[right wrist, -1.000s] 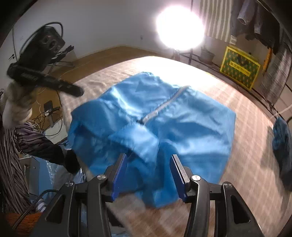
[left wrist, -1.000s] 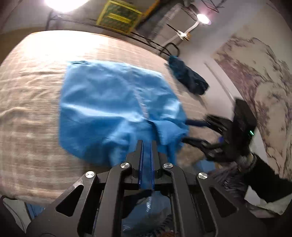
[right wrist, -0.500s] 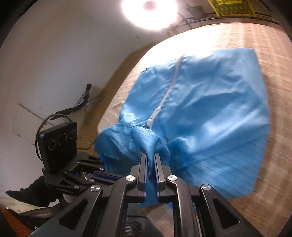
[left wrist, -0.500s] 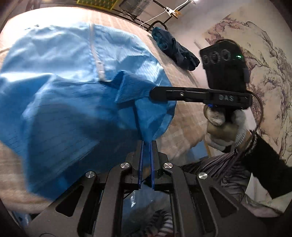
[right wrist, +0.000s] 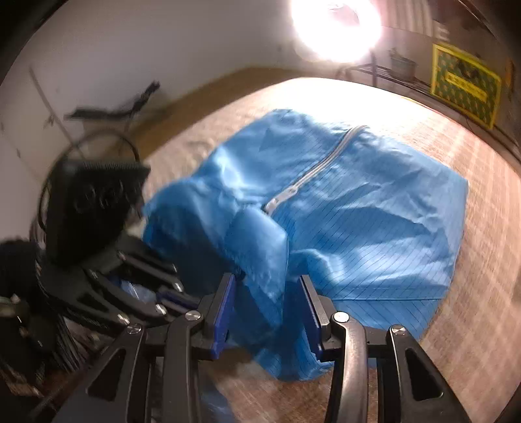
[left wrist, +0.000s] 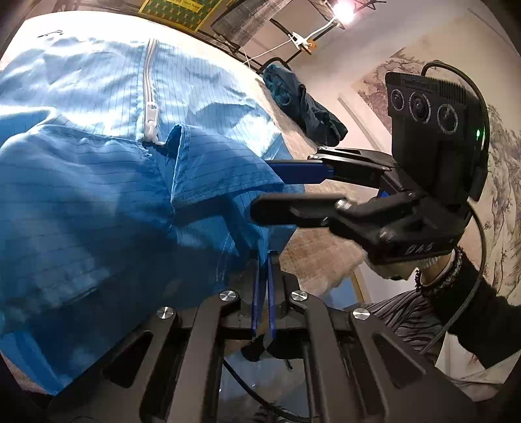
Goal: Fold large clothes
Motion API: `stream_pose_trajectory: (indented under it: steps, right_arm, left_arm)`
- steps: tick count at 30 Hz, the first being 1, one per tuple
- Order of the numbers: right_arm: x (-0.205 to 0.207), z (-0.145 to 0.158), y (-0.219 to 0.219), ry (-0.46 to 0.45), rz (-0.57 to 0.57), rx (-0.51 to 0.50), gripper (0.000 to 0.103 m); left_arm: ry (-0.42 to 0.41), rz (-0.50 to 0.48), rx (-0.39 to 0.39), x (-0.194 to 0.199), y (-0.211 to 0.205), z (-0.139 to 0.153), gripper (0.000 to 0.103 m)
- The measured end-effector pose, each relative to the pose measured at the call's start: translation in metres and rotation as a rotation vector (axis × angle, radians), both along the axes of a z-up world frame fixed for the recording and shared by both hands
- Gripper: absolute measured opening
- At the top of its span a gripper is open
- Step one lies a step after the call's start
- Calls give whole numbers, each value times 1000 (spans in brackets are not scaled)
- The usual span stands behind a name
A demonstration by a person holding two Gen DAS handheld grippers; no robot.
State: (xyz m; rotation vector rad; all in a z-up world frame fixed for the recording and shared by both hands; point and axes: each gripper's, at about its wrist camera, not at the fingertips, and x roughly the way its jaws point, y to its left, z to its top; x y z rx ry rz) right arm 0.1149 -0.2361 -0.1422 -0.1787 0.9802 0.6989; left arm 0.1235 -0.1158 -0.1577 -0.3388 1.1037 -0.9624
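A large blue zip-front garment (right wrist: 358,221) lies spread on the checked bed cover (right wrist: 482,260), its near end bunched and lifted. My left gripper (left wrist: 263,257) is shut on the garment's (left wrist: 97,201) near edge, and the cloth hangs from its pads. My right gripper (right wrist: 267,283) is at the same bunched end. Its jaws are opening and a loose fold of blue cloth sits between them without being pinched. In the left wrist view the right gripper (left wrist: 273,192) reaches in from the right, one finger above the fold and one below.
A dark teal garment (left wrist: 302,107) lies crumpled at the bed's far edge. A yellow-green box (right wrist: 465,84) and a wire rack stand beyond the bed, by a bright lamp (right wrist: 335,29). A person's dark sleeve (left wrist: 472,312) is on the right.
My right gripper, shut on the fold half a second ago, now has its jaws apart and the cloth slack between them. My left gripper kept its grip and came lower and closer to the garment.
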Motion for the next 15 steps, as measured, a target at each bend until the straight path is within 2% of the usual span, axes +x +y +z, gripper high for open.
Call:
stream_pose_trajectory:
  steps: [3, 6, 9, 11, 13, 15]
  right_arm:
    - [-1, -6, 5, -30, 0, -89, 42]
    - [5, -7, 2, -40, -32, -97, 40]
    - [6, -1, 1, -68, -43, -113, 35]
    - [9, 0, 5, -80, -41, -117, 35]
    - [9, 2, 9, -92, -34, -127, 35]
    - [6, 2, 15, -110, -16, -138, 35]
  left_arm:
    - [2, 6, -12, -2, 3, -1, 2]
    - [-4, 8, -5, -4, 1, 0, 2]
    - [-47, 12, 26, -5, -7, 2, 4]
    - [-26, 25, 64, 1, -11, -6, 3]
    - [27, 28, 31, 5, -9, -16, 2]
    - [17, 15, 22, 0, -8, -17, 1]
